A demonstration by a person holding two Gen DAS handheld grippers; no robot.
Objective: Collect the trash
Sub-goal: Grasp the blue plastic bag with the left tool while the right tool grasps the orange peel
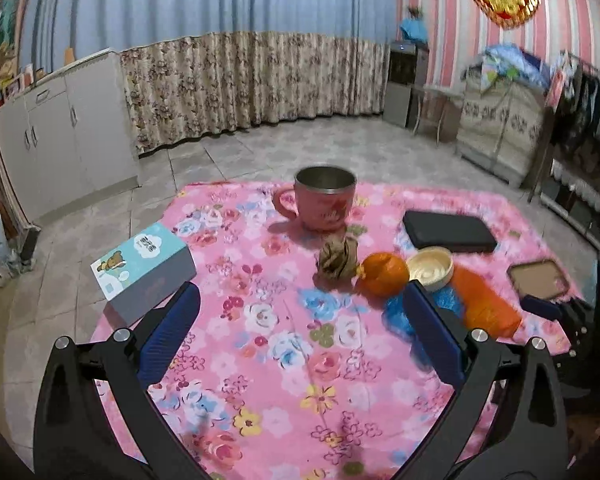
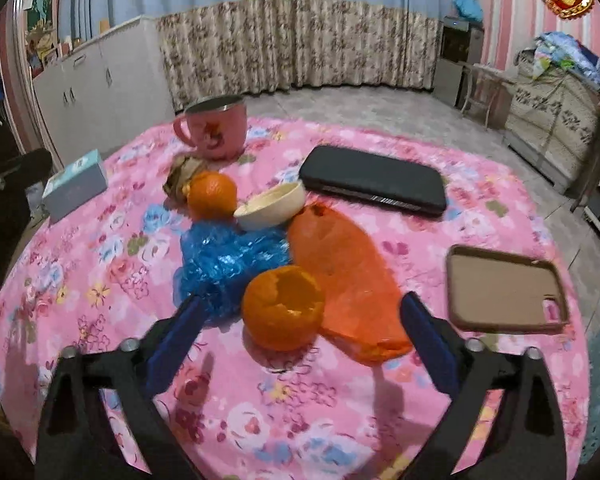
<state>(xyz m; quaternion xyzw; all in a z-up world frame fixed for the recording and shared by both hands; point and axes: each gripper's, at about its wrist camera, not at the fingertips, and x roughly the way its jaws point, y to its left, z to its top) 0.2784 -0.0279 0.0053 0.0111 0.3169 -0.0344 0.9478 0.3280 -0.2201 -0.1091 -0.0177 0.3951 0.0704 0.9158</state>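
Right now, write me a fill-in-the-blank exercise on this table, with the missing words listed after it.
1. The hollow orange peel lies on the table just ahead of the ____ gripper, between its open jaws.
2. The pink mug's handle is on its ____ side in both views.
3. The crumpled plastic left of the orange bag is ____.

Missing words: right; left; blue

My right gripper [image 2: 300, 320] hovering with jaws apart over the hollow orange peel [image 2: 283, 313], orange bag [image 2: 340, 264] and blue bag [image 2: 228, 264] beside it, pink floral table [image 2: 100, 272], cream bowl [image 2: 274, 205], pink mug [image 2: 214, 128] behind
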